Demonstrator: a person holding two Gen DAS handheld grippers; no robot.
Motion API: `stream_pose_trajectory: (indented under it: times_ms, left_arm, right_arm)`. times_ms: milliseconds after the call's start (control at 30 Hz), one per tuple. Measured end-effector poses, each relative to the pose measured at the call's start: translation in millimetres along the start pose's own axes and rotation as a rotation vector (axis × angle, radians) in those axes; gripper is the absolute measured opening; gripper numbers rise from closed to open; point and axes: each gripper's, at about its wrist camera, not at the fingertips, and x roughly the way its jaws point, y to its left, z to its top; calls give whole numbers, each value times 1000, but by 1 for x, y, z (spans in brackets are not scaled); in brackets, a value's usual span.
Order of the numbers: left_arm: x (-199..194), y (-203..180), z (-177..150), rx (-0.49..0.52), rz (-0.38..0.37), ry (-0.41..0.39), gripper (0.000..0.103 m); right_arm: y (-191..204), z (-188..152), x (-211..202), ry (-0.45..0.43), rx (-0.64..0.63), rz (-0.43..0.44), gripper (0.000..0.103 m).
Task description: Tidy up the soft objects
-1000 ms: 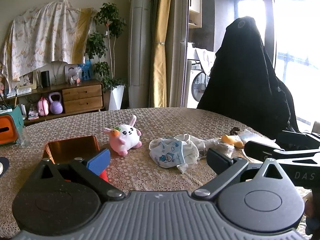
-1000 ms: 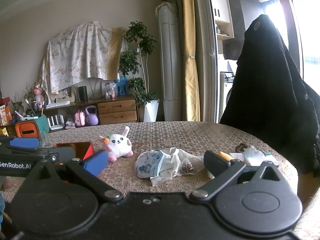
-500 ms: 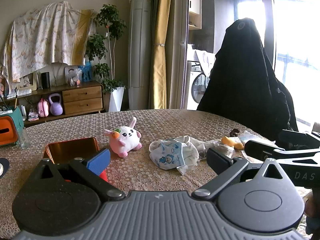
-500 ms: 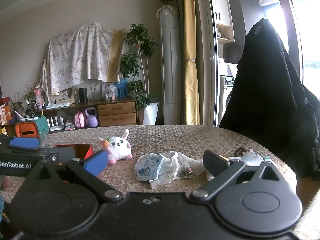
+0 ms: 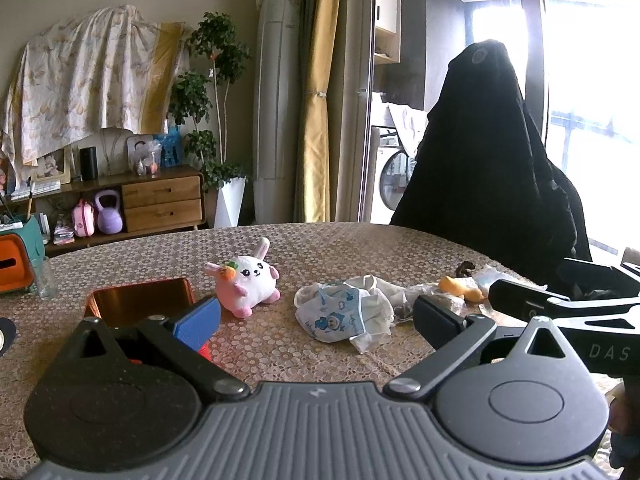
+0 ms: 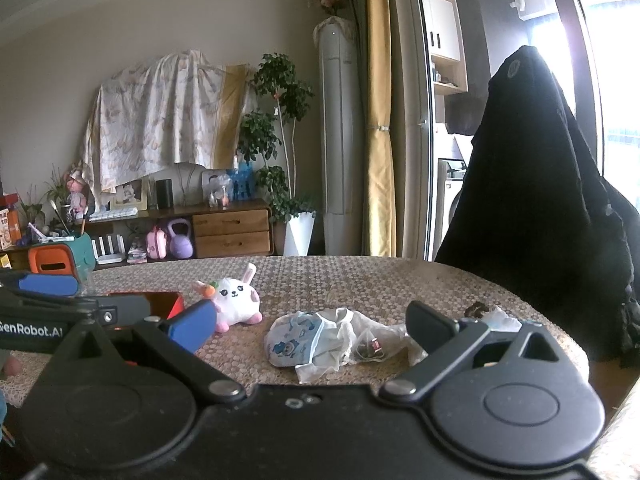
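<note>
A pink and white plush bunny (image 5: 246, 282) (image 6: 236, 298) lies on the patterned table. To its right lies a crumpled white cloth with blue cartoon prints (image 5: 344, 316) (image 6: 310, 338), then an orange soft toy (image 5: 458, 286). A copper-coloured box (image 5: 140, 300) (image 6: 160, 304) stands left of the bunny. My left gripper (image 5: 316, 320) is open and empty, held above the table's near side. My right gripper (image 6: 310, 324) is open and empty, beside the left one, which shows at the left edge of the right wrist view.
A small plastic bag with dark bits (image 6: 370, 350) lies by the cloth. An orange and teal container (image 5: 18, 256) and a small glass (image 5: 46, 280) stand at the table's left. A chair draped in black cloth (image 5: 492, 176) stands behind the table's right side.
Both grippers have risen and tilted slightly, so the table objects sit a little lower in view. The jaws have not moved and nothing on the table has shifted.
</note>
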Motion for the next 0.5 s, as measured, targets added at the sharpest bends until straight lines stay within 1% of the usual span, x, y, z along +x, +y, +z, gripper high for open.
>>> stream_pose_trajectory:
  times_ms: [500]
  left_arm:
    - [2,2,-4,-11,-11,11,103]
  right_arm:
    - [1,-2,-3,-10,-3,-7,100]
